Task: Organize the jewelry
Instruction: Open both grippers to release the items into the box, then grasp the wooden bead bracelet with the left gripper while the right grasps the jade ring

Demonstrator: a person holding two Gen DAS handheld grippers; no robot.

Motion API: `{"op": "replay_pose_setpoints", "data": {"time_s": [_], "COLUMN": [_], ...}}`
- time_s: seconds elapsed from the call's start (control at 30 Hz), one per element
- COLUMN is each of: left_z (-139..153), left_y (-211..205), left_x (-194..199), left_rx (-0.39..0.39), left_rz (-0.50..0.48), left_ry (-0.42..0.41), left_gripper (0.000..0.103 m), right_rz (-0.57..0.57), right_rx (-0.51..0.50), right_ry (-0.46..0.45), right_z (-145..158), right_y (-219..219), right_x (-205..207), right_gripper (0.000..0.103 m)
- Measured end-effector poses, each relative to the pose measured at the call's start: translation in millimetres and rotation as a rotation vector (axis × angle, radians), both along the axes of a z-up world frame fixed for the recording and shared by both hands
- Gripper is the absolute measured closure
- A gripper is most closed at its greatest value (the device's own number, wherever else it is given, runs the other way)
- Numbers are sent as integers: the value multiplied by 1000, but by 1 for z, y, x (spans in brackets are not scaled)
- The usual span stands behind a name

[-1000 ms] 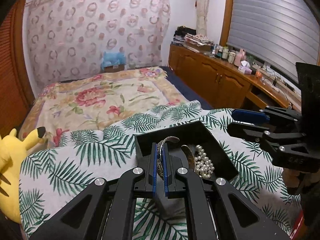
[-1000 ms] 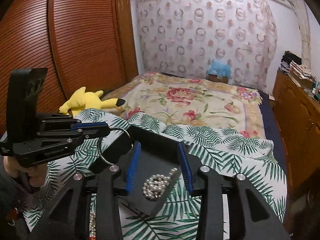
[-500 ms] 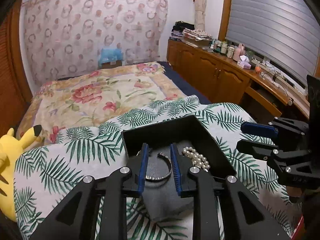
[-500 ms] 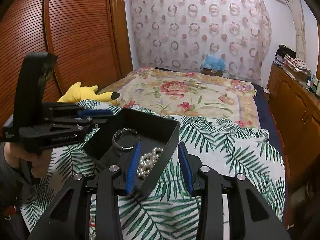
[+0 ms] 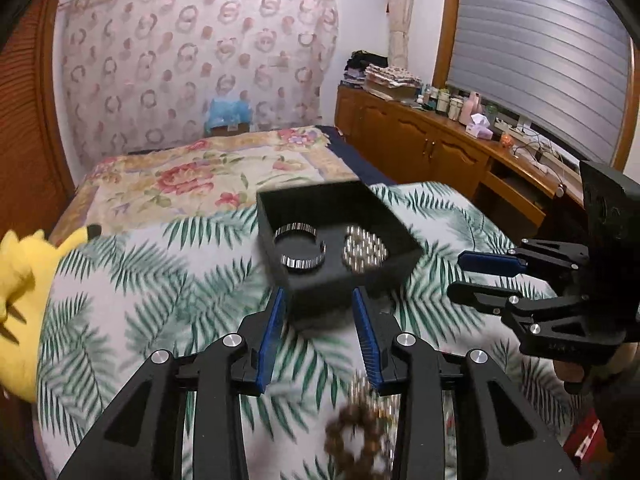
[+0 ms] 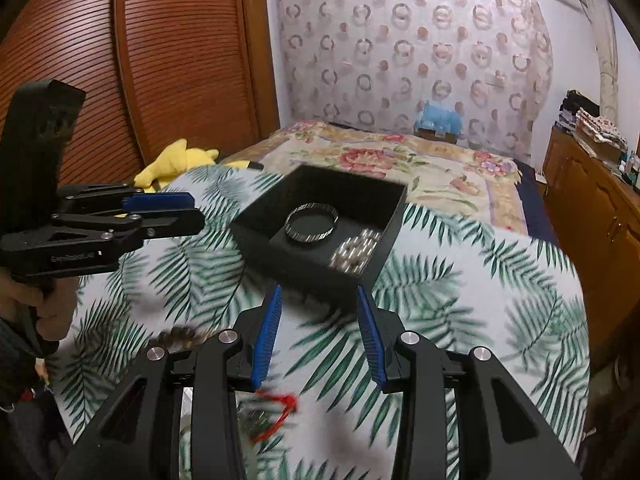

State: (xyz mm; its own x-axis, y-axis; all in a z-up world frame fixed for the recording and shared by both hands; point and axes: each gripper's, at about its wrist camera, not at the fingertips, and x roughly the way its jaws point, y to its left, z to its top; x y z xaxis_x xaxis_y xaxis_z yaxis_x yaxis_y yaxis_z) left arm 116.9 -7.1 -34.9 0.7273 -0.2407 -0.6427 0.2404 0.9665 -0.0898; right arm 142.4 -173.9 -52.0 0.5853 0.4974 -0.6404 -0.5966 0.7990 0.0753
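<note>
Left claw [image 5: 318, 328] was opening, nothing between pads; right claw [image 6: 318, 330] parted, empty. Silver bangle [image 5: 300, 251] and pearl strand [image 5: 365, 253] already lay inside black tray [image 5: 396, 222] on bed. Left outside: brown bead bracelet [image 5: 356, 438], red-corded piece [image 6: 276, 410]. Both blurred, partly hidden behind claws; type of red item unclear.

I see the box [image 5: 340, 276] on the leaf-print cover [image 5: 160, 300], bangle [image 5: 300, 250] left and pearls [image 5: 366, 248] right inside it. A bead bracelet [image 5: 356, 440] lies nearer me; a plush toy [image 5: 20, 292] sits at the cover's left edge.
</note>
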Motion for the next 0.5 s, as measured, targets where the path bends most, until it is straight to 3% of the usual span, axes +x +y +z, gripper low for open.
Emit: {"op": "replay_pose_setpoints", "data": {"time_s": [0.4,0.5], "left_z": [-26,-25], "left_y": [15,23], "left_x": [-57,-69], "left_rx": [3,12], "left_rz": [51,73], "left_ry": [39,26], "left_gripper": [69,64], "right_rz": [-13,-4], "right_rx": [-43,-53], "right_ry": [92,109], "right_z": [-34,-41], "right_y": [-14,-15], "right_x": [-56,-67], "right_gripper": [62,62]}}
